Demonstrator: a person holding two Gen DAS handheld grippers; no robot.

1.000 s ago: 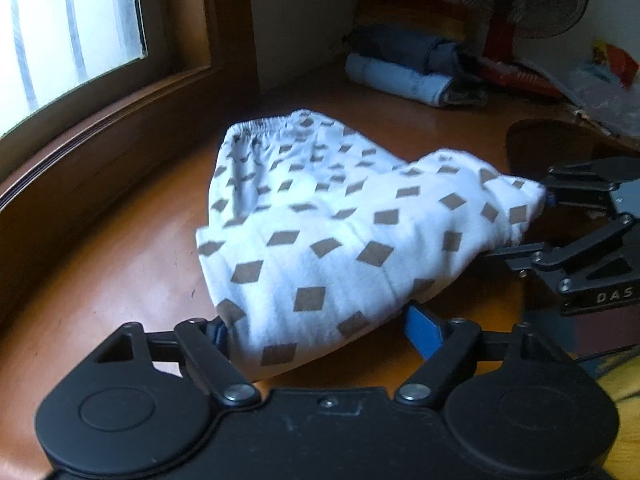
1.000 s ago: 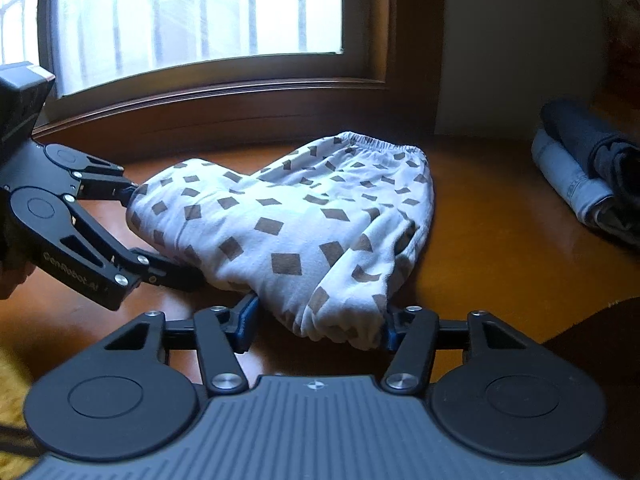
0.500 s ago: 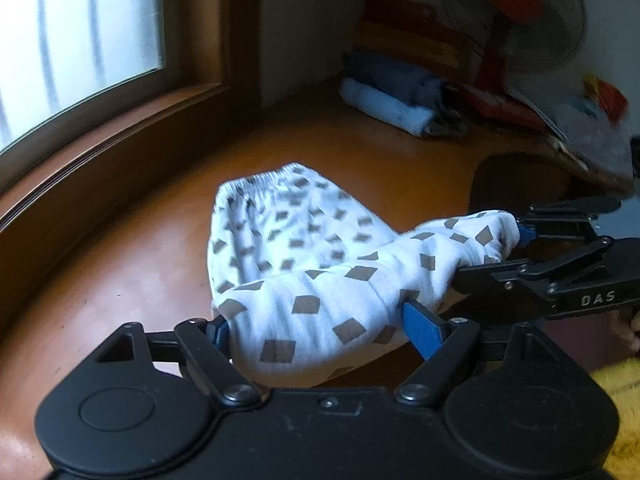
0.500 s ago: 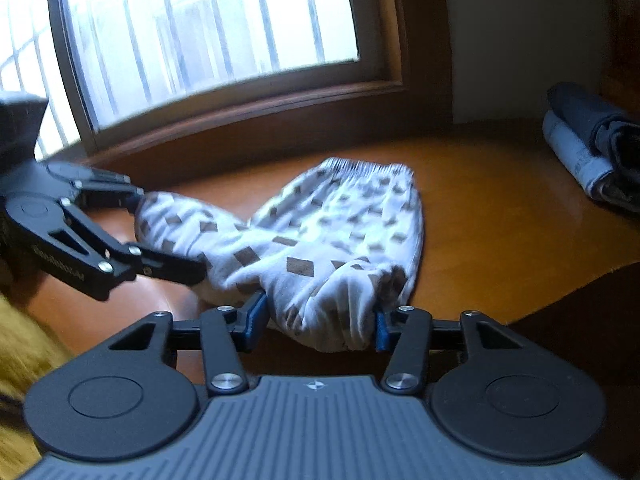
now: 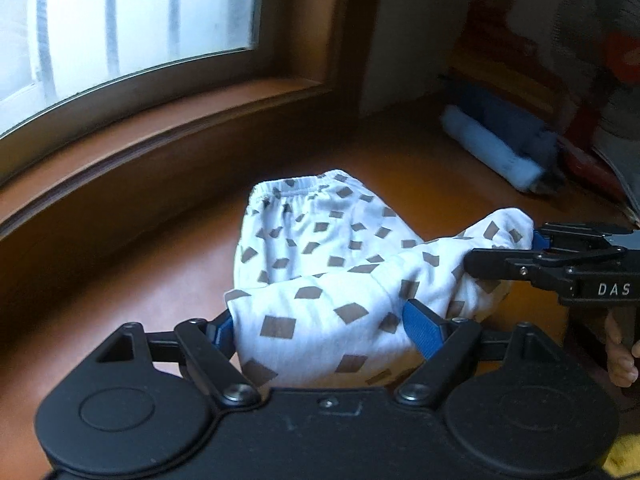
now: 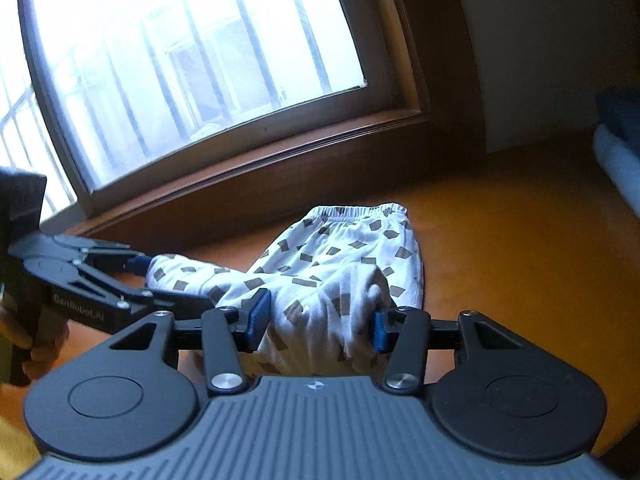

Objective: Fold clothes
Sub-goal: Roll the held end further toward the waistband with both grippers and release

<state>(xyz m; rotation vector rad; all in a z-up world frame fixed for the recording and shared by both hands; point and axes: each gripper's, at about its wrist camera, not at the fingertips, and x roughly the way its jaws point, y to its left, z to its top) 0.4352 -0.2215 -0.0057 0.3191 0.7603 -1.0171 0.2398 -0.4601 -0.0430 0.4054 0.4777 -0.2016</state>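
Note:
White pants [image 5: 320, 248] printed with brown diamonds lie on the wooden table [image 5: 120, 280], their elastic waistband [image 5: 304, 182] at the far end. The near end is lifted off the table and bunched. My left gripper [image 5: 320, 328] is shut on one lifted corner, the cloth filling the space between its blue pads [image 5: 420, 324]. To its right, my right gripper [image 5: 502, 250] pinches the other corner. In the right wrist view the pants [image 6: 352, 248] hang between the right gripper [image 6: 320, 320] fingers, and the left gripper [image 6: 176, 280] holds the cloth at the left.
A window [image 5: 120, 20] with a wooden sill [image 5: 160, 128] runs along the table's far side. Folded clothes [image 5: 500, 152] are stacked at the far right, with a fan [image 5: 600, 60] behind them. A person's hand [image 5: 620, 360] grips the right handle.
Both grippers have raised the near end of the pants off the table and carried it toward the waistband. The cloth has bunched and both views have tilted upward.

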